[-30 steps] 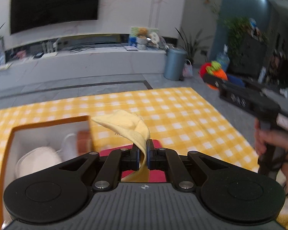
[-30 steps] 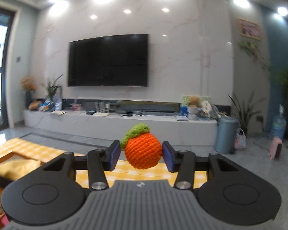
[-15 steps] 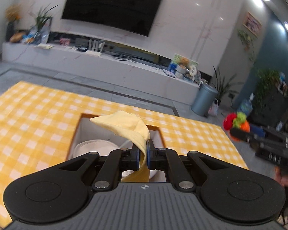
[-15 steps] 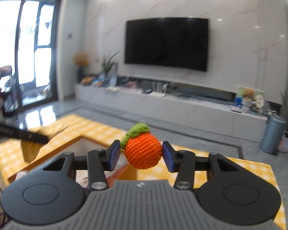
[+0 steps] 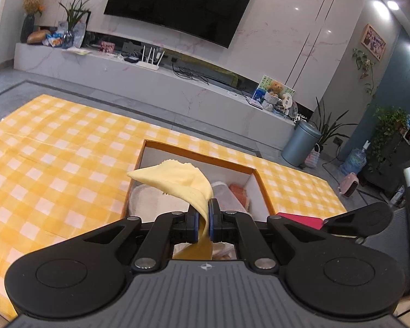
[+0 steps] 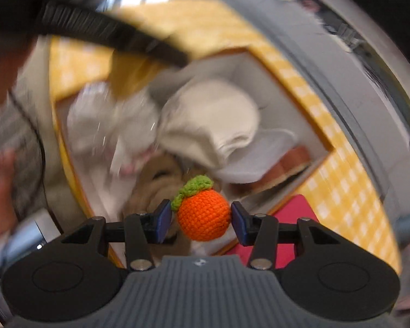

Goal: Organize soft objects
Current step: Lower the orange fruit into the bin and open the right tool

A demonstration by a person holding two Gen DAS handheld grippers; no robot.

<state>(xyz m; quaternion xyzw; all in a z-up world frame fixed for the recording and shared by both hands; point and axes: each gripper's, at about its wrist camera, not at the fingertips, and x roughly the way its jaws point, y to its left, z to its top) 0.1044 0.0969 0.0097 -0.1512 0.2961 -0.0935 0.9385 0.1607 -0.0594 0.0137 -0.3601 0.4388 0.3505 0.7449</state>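
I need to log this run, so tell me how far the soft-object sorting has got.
Done: the box already holds a folded white cloth and other soft pieces. In hand: the left gripper is shut on a yellow cloth above the box; the right gripper holds a crocheted orange over it. Left: both must go in, and a red item lies outside beside the box.

Your left tongs (image 5: 202, 224) are pinched shut on the cloth (image 5: 177, 179), angled gently downward, while your right tongs (image 6: 202, 221), pointing steeply down, clamp the ball (image 6: 203, 214).
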